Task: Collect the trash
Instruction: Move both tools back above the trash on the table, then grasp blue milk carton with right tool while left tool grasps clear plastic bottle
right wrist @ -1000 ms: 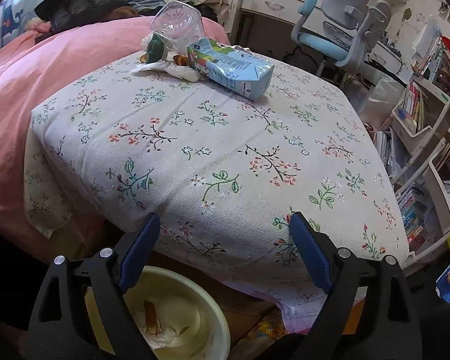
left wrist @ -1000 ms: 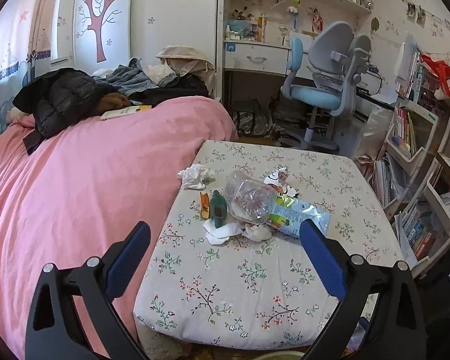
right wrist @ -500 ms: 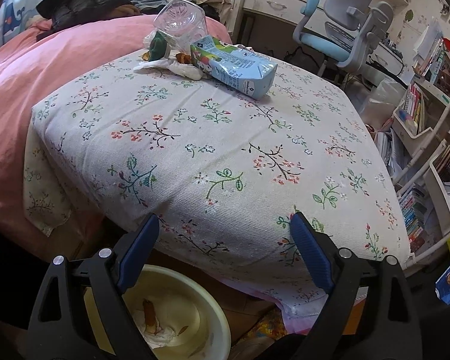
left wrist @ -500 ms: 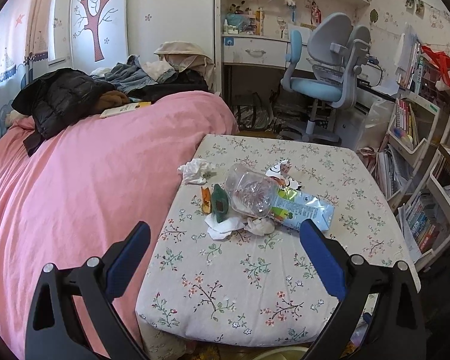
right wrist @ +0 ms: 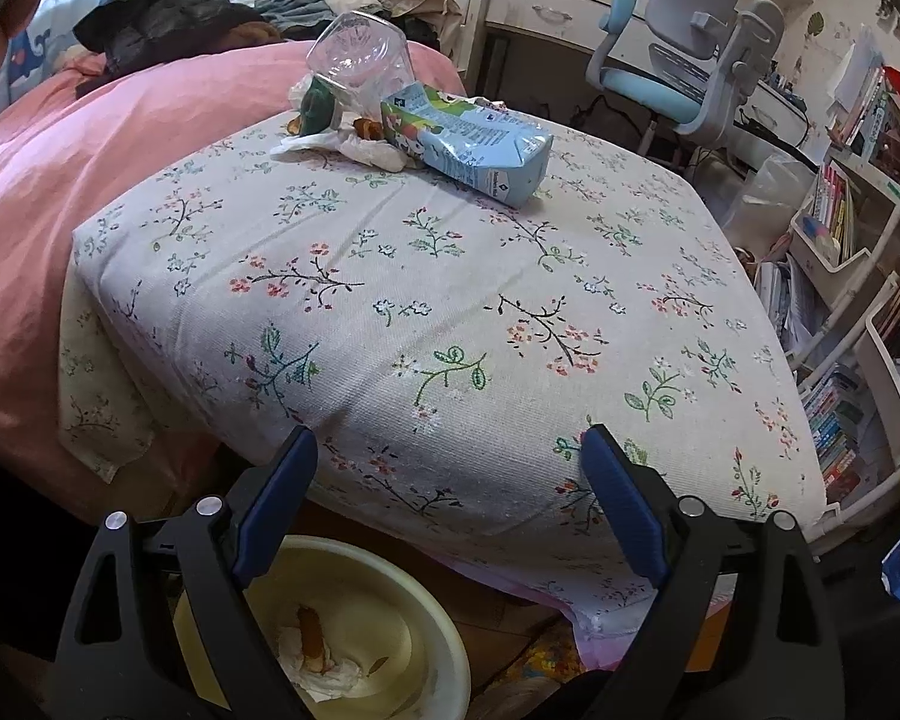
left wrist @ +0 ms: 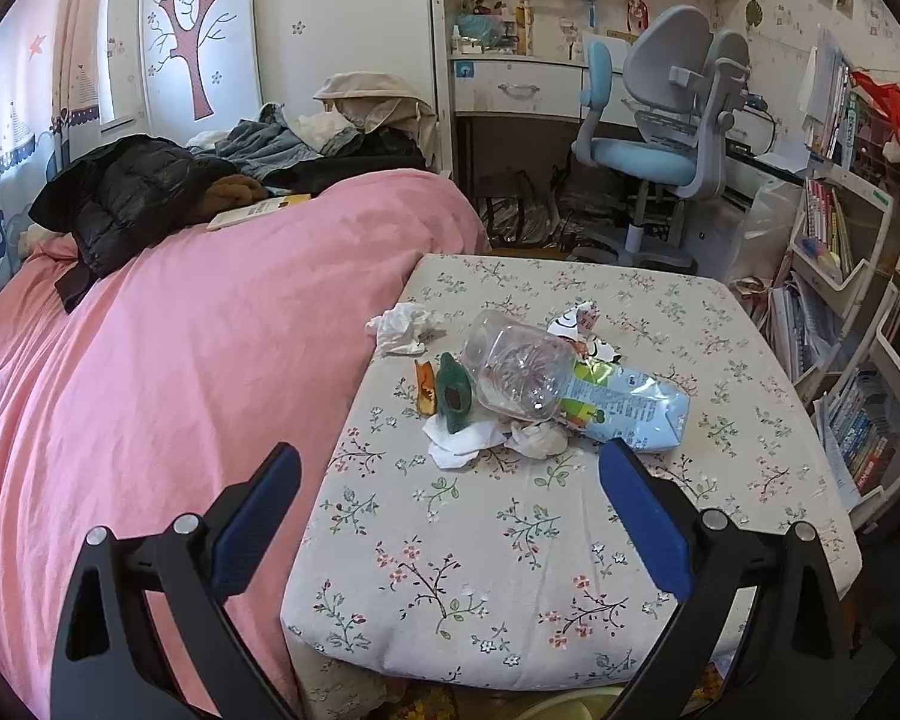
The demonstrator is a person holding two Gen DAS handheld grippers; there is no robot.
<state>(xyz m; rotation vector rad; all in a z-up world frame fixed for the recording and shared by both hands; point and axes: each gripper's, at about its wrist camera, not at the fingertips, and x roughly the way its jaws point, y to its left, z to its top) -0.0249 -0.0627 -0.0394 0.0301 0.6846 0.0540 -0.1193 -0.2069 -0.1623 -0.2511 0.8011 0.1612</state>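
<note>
A pile of trash lies on the floral-clothed table (left wrist: 510,540): a clear plastic bottle (left wrist: 519,369), a light blue drink carton (left wrist: 630,411), crumpled white tissues (left wrist: 465,441), a green piece (left wrist: 453,393) and an orange peel (left wrist: 424,393). Another tissue (left wrist: 402,327) lies apart at the left edge. My left gripper (left wrist: 450,480) is open and empty, above the table just short of the pile. My right gripper (right wrist: 450,462) is open and empty at the table's near edge (right wrist: 450,468), above a yellow basin (right wrist: 390,630) that holds a peel and tissue. The carton (right wrist: 474,135) and bottle (right wrist: 360,57) show far off.
A pink bed (left wrist: 150,390) with clothes adjoins the table's left side. A blue-grey desk chair (left wrist: 660,144) and desk stand behind. Bookshelves (left wrist: 840,300) line the right side.
My left gripper has risen and pulled back a little, so the pile sits lower in view. My right gripper has barely moved.
</note>
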